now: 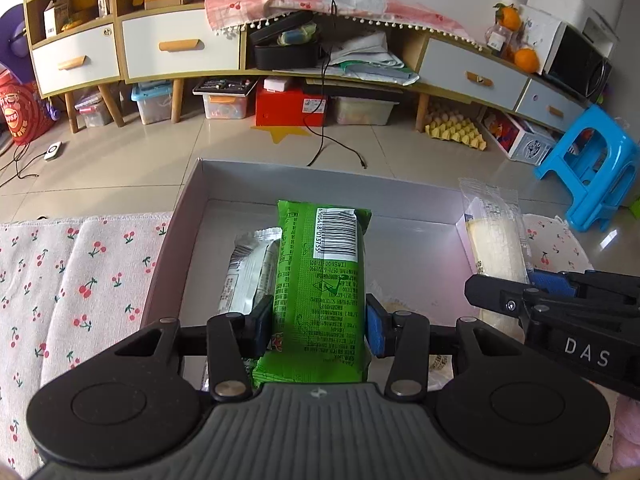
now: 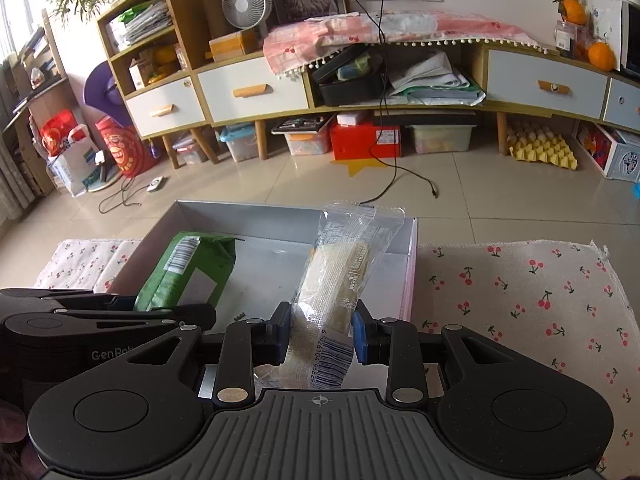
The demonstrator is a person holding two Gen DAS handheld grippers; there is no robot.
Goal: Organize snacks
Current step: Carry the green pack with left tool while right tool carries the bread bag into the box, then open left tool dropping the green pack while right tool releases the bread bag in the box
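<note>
My left gripper [image 1: 318,326] is shut on a green snack pack [image 1: 320,288] and holds it over the grey box [image 1: 192,200]. A white-wrapped snack [image 1: 248,272] lies in the box beneath it, on the left. My right gripper [image 2: 321,334] is shut on a clear-wrapped pale biscuit bar [image 2: 340,280], held over the box's right side [image 2: 412,264]. The bar also shows in the left wrist view [image 1: 496,240], with the right gripper [image 1: 520,296] beside it. The green pack [image 2: 188,272] and left gripper [image 2: 132,312] show at left in the right wrist view.
The box sits on a cherry-print cloth [image 1: 80,280] that extends both sides [image 2: 520,304]. Beyond is tiled floor [image 1: 160,152] with a black cable [image 1: 328,140], a blue stool [image 1: 592,168], and a long cabinet [image 1: 180,48] with storage bins under it.
</note>
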